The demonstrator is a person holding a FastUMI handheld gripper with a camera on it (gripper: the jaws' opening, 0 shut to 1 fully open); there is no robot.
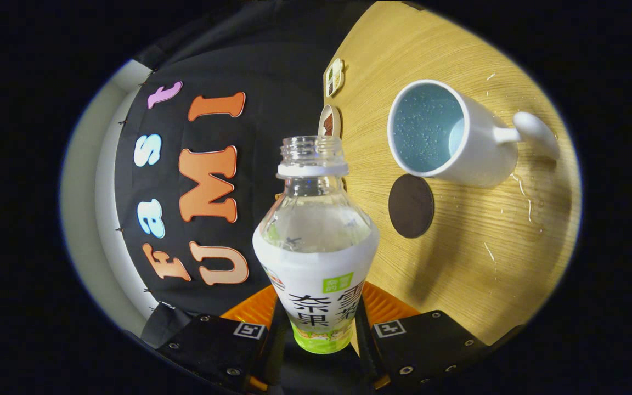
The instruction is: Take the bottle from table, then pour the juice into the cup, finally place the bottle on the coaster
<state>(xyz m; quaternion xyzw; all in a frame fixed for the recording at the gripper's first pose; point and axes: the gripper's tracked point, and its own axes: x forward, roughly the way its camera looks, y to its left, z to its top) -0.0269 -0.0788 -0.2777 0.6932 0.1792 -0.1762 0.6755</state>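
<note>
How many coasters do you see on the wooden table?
1: the dark round coaster lies on the wooden table, beside the white cup and beyond the clear plastic bottle clamped in the gripper.

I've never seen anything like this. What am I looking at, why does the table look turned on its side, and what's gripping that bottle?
The camera rides on a hand-held gripper and looks forward along its two fingers, which press an open, capless bottle from both sides. The gripper is rolled sideways, so the wooden table seems to stand upright. On it are a white cup with a blue inside, a dark round coaster beside it, and two small dishes farther back. The cup's inside shows droplets.
</note>
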